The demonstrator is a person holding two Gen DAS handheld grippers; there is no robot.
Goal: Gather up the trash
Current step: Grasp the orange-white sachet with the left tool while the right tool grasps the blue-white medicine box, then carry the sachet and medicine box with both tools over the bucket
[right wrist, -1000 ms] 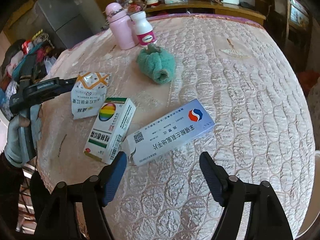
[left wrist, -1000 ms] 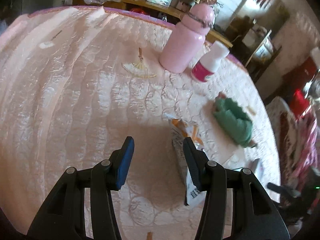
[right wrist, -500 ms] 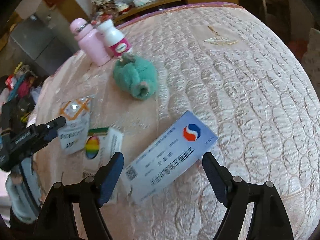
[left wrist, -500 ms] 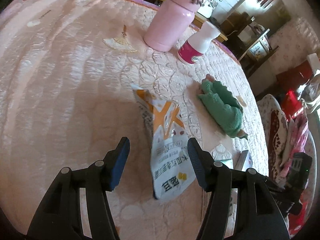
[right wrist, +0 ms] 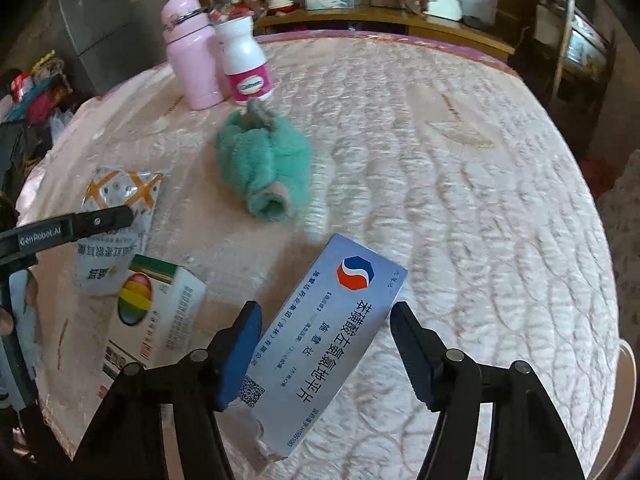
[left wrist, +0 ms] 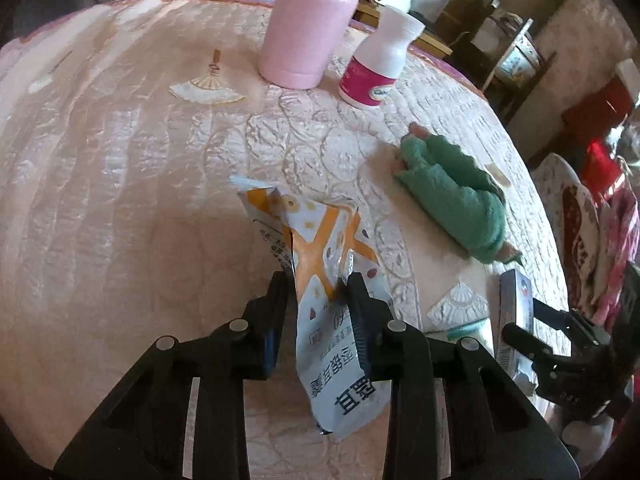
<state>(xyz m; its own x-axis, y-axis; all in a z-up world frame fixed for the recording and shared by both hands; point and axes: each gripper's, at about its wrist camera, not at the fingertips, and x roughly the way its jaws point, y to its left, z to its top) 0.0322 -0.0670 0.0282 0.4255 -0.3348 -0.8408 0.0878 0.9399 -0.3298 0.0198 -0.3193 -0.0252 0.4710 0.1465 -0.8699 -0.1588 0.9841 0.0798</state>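
Note:
My left gripper [left wrist: 318,296] is shut on a white and orange empty snack bag [left wrist: 320,256], pinching its crumpled middle on the pink quilted table [left wrist: 120,184]. The bag also shows in the right wrist view [right wrist: 116,216] under the left gripper's finger [right wrist: 100,220]. My right gripper [right wrist: 326,330] is open around a long blue-grey medicine box [right wrist: 324,344] that lies between its jaws. A white box with a rainbow logo [right wrist: 156,320] lies just left of it.
A pink flask [left wrist: 308,24] and a white bottle with a magenta label [left wrist: 380,60] stand at the back. A green fleece doll garment [left wrist: 452,196] lies mid-table. The table edge is close on the near side. Shelves and furniture surround the table.
My left gripper moved forward over the snack bag and shut on it. My right gripper moved forward so that the blue-grey box now lies between its jaws.

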